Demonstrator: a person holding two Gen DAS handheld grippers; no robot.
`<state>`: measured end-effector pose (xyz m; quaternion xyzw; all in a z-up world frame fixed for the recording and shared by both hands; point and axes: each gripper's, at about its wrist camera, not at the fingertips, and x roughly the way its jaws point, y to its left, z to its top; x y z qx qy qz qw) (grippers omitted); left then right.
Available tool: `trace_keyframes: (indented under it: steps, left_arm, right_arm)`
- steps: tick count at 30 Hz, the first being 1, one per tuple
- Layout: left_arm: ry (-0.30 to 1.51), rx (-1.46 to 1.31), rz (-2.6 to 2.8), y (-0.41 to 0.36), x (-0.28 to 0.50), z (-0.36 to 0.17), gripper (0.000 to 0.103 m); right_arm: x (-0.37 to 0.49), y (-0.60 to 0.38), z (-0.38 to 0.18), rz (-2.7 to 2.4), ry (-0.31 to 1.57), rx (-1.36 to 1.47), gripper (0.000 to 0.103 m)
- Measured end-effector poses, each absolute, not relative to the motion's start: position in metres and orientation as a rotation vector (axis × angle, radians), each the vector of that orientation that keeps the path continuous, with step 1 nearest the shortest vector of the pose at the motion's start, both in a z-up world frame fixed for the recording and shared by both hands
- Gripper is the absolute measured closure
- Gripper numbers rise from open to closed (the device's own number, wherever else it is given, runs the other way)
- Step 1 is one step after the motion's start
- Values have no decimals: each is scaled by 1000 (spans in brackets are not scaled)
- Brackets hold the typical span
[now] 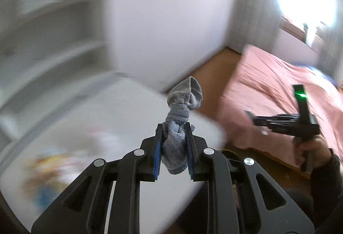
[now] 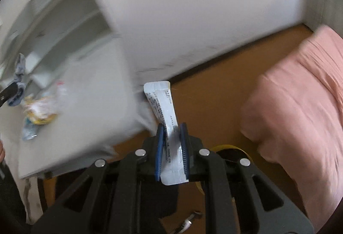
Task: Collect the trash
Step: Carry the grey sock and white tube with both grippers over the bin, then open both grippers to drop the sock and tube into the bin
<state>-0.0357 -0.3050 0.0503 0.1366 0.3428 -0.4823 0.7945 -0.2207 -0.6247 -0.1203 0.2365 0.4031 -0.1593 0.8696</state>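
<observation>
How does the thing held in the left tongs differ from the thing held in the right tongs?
The left tongs hold a grey sock, soft knitted cloth, bunched and twisted; the right tongs hold a white wrapper, a flat, stiff printed strip. The sock is lumpy, while the wrapper leans left as one smooth band. Both stick out past the fingertips, clamped between blue pads.

Small dark print in rows down the white wrapper, too blurred to read, faint coloured markings on crumpled packets left of that wrapper, likewise illegible, no other lettering legible
</observation>
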Motion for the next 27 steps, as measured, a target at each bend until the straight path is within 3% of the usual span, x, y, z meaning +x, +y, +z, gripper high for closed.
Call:
trace_keyframes:
  steps: [6,14,19,25,26,27]
  left_arm:
    - [964,403,-1324,-459,-115,-68,84]
    - [1233,544,-1267,-553,-138,-233,84]
    - [1344,564,-1228,-571,-134,-281,84]
    - [1324,585,-1243,-578,-143,-287,83]
    - [1317,584,-1252,-579,-145,-285,79]
    - [1313,584,-1257,-578,-146,-285,64]
  right_arm:
    - [-283,-686,-201,-505,922,656,87]
    - [-291,-716,-312,-578,1090,795,87]
    - [-285,-719,-348,-560,1156,840,87]
    - [-289,-717,-351,-555,1150,860,87]
    - [-289,-718,-350,-556,1143,863,87]
    - [-290,-718,-348,-556,1130,866,87]
